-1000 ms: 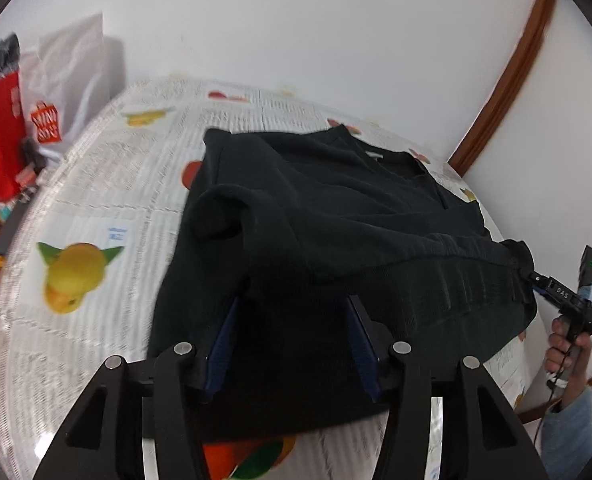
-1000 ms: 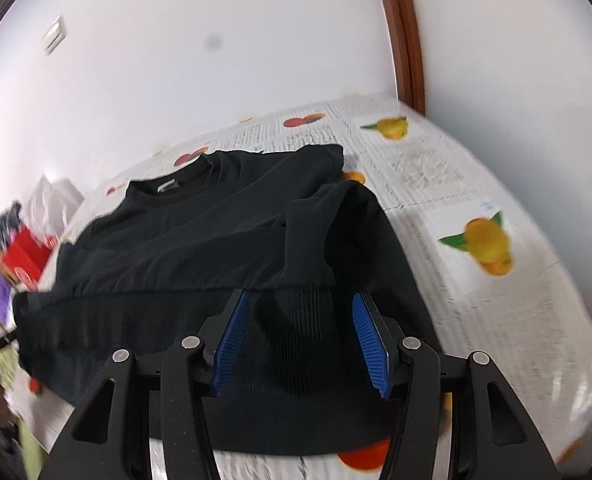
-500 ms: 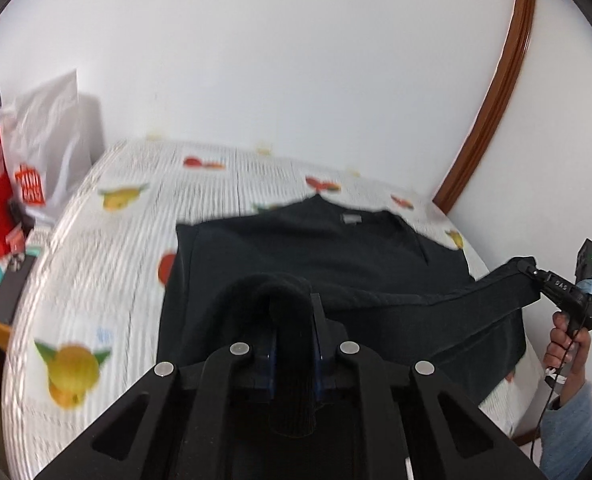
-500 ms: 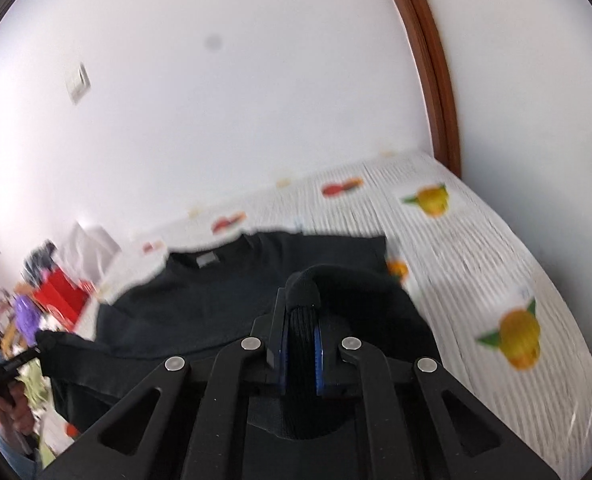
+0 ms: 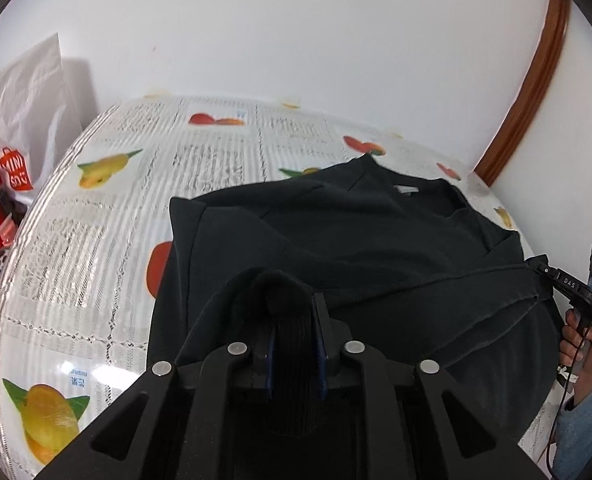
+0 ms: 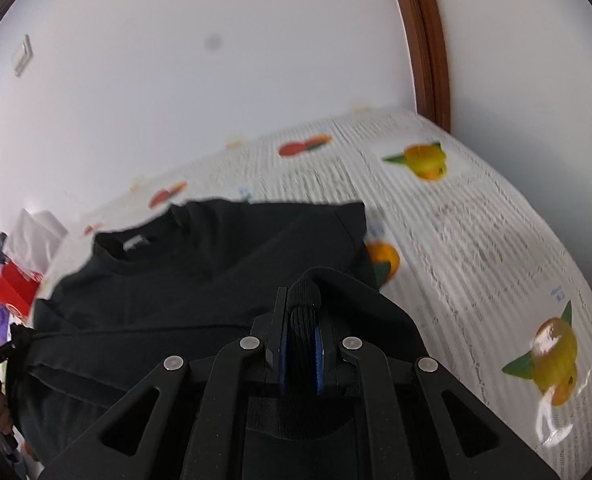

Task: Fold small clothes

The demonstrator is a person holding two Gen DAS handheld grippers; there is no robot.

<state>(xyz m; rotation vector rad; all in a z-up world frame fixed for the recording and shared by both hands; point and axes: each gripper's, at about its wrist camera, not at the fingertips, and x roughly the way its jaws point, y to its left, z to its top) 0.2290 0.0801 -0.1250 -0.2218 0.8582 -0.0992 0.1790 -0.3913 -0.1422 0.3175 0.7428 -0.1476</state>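
- Where the left gripper shows nearest in its own view, its fingers stand narrow and clamp a bunched fold of the ribbed hem of the black sweatshirt, which fills the gap and bulges out above the tips; they have just eased a little wider without letting go.
- In the right wrist view the right gripper does the same: its blue-padded fingers pinch a thick roll of the ribbed hem, having just slackened slightly on it.
- The hem stretches taut between the two grips and is raised off the table, so the near part of the garment hangs as a fold over the rest.
- Beyond the fingers the sweatshirt lies flat on the table's middle, collar and a small white label toward the far edge by the wall.
- Both grippers tilt downward toward the cloth; in the left view a hand in a blue sleeve grips the right gripper's handle at the table's right edge.
- The table wears a white cover printed with fruit.
- A white bag stands beyond the table's left edge.
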